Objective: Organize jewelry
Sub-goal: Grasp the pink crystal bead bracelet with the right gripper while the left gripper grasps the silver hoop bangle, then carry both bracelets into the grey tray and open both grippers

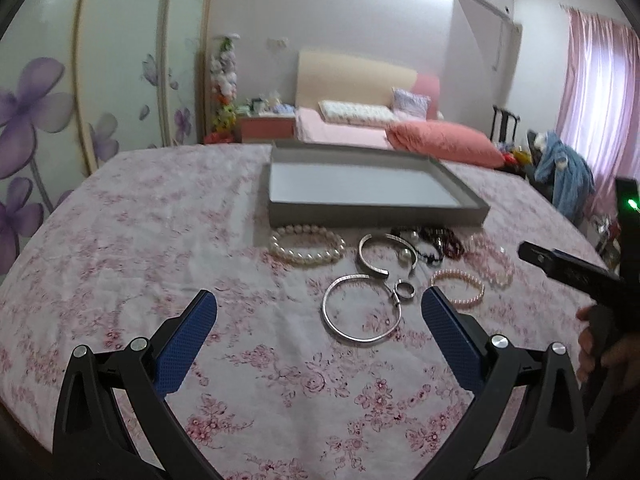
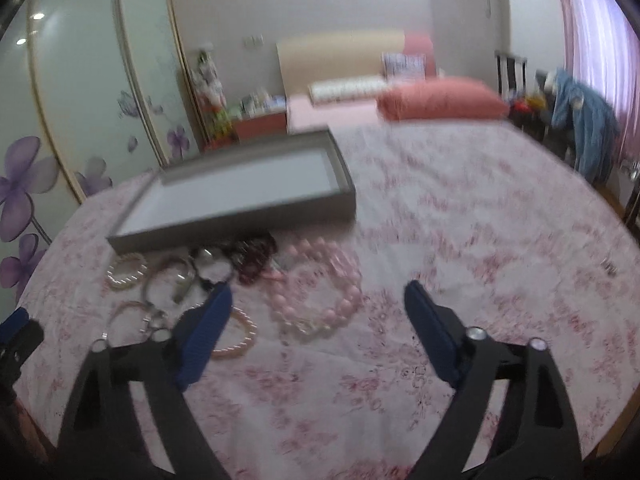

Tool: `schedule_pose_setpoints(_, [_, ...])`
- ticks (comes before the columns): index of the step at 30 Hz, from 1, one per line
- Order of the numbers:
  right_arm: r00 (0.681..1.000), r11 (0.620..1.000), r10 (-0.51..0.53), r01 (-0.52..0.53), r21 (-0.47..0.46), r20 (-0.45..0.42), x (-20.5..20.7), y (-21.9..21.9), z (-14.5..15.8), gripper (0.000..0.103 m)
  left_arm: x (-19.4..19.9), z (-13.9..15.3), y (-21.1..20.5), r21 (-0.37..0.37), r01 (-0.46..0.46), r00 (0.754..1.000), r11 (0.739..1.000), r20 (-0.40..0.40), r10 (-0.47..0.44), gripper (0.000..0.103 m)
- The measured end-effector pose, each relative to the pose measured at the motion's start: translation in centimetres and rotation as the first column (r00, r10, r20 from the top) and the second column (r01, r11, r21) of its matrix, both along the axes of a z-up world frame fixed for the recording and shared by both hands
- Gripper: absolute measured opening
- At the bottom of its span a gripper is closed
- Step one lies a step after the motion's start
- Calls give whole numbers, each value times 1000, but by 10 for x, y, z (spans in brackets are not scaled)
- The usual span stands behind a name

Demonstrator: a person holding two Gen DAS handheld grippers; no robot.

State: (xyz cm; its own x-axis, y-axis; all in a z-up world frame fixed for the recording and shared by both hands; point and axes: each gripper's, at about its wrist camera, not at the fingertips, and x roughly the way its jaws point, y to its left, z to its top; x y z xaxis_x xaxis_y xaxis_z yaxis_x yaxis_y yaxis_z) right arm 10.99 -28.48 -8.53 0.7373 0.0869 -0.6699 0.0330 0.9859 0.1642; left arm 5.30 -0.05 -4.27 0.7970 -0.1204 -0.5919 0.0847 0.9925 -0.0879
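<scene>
Both the left gripper (image 1: 318, 320) and right gripper (image 2: 318, 312) hover spread wide and empty, seemingly readying a first pick, short of the bracelets (image 1: 376, 264) clustered just before the empty grey tray (image 1: 376, 214).

a table under a pink floral cloth (image 1: 140, 240) carries a shallow grey tray (image 1: 372, 212), and just before it a white pearl bracelet (image 1: 306, 245), silver bangles (image 1: 360, 312), dark beads (image 1: 440, 242) and pink bead strands (image 2: 316, 300).
</scene>
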Motion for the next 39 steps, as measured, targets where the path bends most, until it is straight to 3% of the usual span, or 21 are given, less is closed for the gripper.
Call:
schedule_pose_setpoints(5, [995,999,-38,38,-3,-91,25,-11,-18,46,15,-6,-5,11,20,998,1000,-57,-19,101])
schedule_pose_setpoints(7, [994,999,-38,36,-22,-107,32,-9,-22,41,20,-10,-7,24,21,997,999,-73,-19,101])
schedule_pose_setpoints(15, [987,993,-6,-12,-114,-159,59,4,-30,39,40,-27,-17,59,72,984,996,-168,-61,101])
schedule_pose_setpoints(18, [989,993,-1,-16,-113,-151,66,4,-29,24,48,-33,-21,57,96,975,994,-208,-82,101])
schedule_pose_setpoints(25, [990,994,5,-21,-112,-143,65,6,-29,23,73,-48,-36,89,120,954,989,-287,-90,100])
schedule_pose_setpoints(30, [990,995,7,-21,-101,-144,67,3,-29,23,83,-53,-39,116,109,951,987,-301,-70,87])
schedule_pose_setpoints(34, [990,995,7,-21,-99,-144,69,1,-30,23,83,-52,-39,126,100,957,987,-285,-60,71])
schedule_pose_setpoints(39, [990,995,6,-21,-101,-144,69,2,-30,23,82,-52,-38,132,102,959,986,-277,-62,71])
